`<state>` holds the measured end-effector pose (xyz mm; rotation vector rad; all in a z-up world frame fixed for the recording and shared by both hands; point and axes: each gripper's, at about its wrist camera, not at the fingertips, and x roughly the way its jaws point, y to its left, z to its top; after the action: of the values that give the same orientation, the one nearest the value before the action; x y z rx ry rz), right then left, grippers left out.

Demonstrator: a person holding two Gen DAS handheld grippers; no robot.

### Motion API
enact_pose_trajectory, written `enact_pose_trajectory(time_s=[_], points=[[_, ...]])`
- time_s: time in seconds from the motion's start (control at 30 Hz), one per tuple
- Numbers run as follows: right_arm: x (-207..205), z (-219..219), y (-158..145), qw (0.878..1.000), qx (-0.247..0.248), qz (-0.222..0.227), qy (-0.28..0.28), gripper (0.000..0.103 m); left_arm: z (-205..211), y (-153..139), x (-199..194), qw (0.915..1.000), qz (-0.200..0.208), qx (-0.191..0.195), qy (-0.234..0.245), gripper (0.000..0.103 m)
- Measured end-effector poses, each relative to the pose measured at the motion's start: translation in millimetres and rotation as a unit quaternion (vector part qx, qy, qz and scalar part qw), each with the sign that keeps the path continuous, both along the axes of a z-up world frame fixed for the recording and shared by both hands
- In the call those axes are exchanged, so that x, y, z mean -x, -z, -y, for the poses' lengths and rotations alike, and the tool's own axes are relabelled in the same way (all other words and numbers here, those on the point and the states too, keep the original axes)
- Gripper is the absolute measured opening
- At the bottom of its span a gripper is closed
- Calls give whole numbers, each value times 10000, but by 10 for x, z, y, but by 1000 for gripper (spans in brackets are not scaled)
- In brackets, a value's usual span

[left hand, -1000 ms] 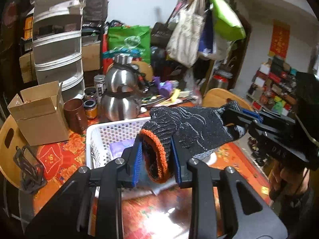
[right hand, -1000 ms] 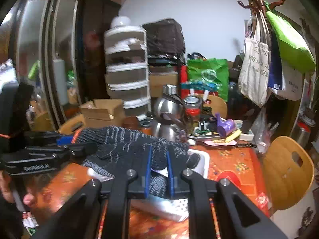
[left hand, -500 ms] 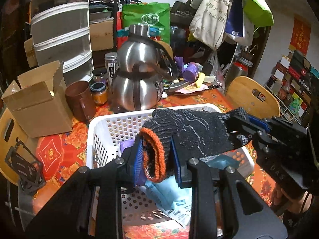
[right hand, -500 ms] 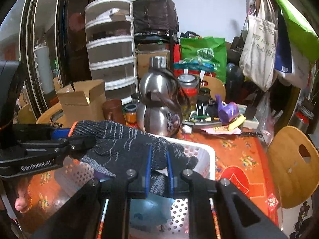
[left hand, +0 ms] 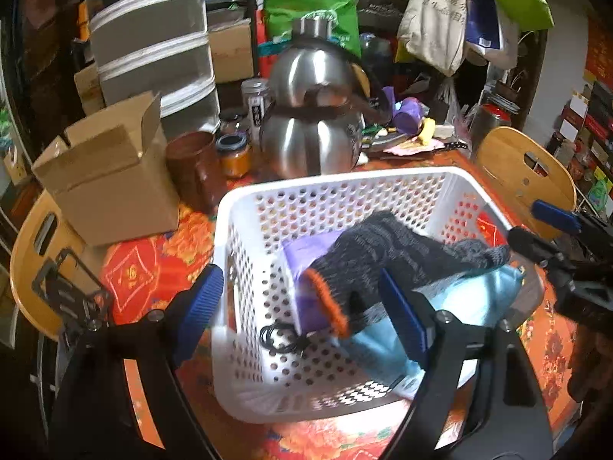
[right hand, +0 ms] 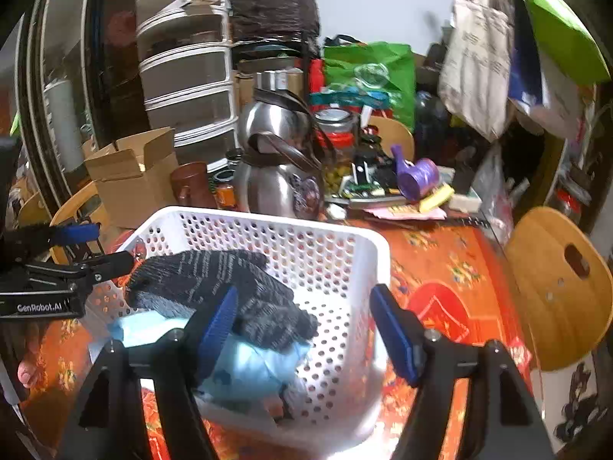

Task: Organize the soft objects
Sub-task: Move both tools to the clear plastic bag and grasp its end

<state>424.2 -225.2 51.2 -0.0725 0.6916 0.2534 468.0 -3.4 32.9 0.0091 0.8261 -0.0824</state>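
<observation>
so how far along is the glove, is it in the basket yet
Done: the dark knitted glove with the orange cuff lies inside the white perforated plastic basket, on top of a light blue cloth and a purple item. In hand: nothing; the left gripper and right gripper are both open, above the basket. Left: no other loose soft item is clearly visible on the cluttered table.

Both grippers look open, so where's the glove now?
The glove lies inside the white basket, draped over a purple item and a light blue one, orange cuff toward the left gripper.
</observation>
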Motion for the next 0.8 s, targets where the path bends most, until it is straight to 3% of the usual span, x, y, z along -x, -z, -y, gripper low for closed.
enact_pose_trajectory(time_s=[0.17, 0.43, 0.63, 0.8], points=[[120, 133, 10, 9996, -149, -175, 154, 72, -127, 59, 272, 9996, -142, -93, -209, 81], [786, 324, 35, 9990, -416, -67, 124, 74, -311, 131, 1112, 9996, -236, 118, -99, 81], [1346, 335, 437, 9989, -344, -305, 88, 74, -544, 443, 1897, 9984, -188, 444, -281, 81], [1772, 248, 965, 9974, -300, -656, -15, 74, -700, 871, 2433, 9958, -273, 754, -438, 81]])
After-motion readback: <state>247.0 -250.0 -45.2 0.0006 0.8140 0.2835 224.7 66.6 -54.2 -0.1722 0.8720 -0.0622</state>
